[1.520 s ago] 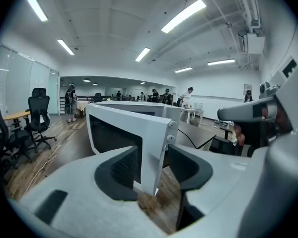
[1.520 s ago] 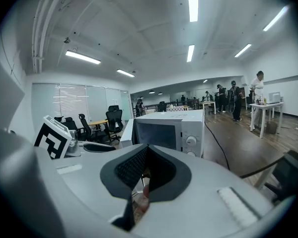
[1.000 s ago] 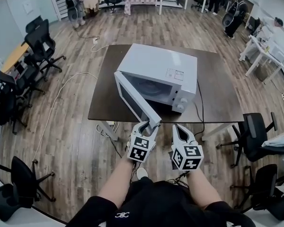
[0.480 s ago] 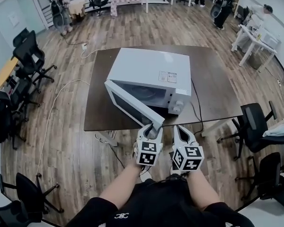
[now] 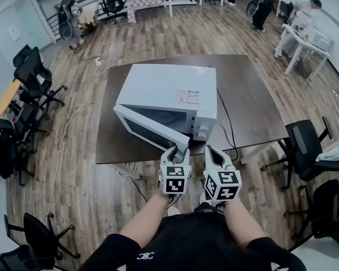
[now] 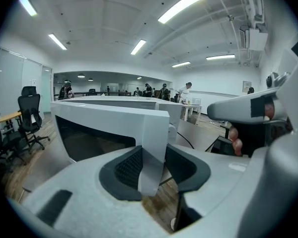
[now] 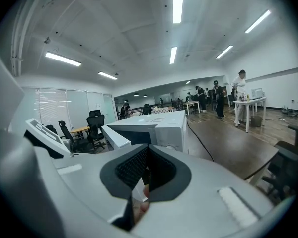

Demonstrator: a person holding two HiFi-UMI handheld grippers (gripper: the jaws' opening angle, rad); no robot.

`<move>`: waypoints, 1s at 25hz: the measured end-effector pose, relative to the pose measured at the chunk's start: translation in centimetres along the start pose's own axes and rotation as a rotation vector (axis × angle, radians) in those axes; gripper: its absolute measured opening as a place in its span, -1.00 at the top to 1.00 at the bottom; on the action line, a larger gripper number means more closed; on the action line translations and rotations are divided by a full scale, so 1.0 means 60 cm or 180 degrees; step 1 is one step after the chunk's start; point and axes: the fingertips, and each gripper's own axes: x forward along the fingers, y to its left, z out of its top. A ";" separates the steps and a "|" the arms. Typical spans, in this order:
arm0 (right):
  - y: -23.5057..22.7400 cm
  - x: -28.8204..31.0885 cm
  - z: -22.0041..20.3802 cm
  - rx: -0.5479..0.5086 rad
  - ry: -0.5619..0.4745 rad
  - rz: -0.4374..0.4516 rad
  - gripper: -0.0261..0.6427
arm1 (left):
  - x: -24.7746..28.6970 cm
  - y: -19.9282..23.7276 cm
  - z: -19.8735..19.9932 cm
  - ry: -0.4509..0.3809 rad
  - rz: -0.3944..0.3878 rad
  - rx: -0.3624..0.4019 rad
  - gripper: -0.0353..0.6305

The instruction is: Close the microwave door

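Observation:
A white microwave (image 5: pixel 166 92) stands on a dark table (image 5: pixel 248 100), its door (image 5: pixel 150 130) hanging partly open, hinged on the left. My left gripper (image 5: pixel 179 150) is at the door's free edge. In the left gripper view that edge (image 6: pixel 151 148) stands upright between the pads of the left gripper (image 6: pixel 151 170), which press on both faces. My right gripper (image 5: pixel 211 151) hovers just right of it, short of the microwave's control panel (image 5: pixel 203 130). In the right gripper view the right gripper (image 7: pixel 145 170) has its pads together with nothing held, and the microwave (image 7: pixel 164 125) lies ahead.
A black power cable (image 5: pixel 226 123) runs across the table behind the microwave. Office chairs stand on the left (image 5: pixel 28 78) and on the right (image 5: pixel 305 151). A white cable (image 5: pixel 68 123) trails over the wooden floor. People stand far off at the back.
The door has swung nearer to the microwave's front, with my left gripper moving along at its edge. The right gripper moved forward beside it.

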 end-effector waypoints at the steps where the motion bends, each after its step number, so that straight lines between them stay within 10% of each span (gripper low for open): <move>1: -0.008 0.002 0.003 -0.0016 0.0005 0.0016 0.90 | 0.008 -0.001 0.004 -0.0007 0.0040 -0.0017 0.43; 25: -0.139 0.070 0.048 -0.0038 0.0039 0.0250 0.90 | 0.148 -0.005 0.077 -0.0057 0.0425 -0.0243 0.43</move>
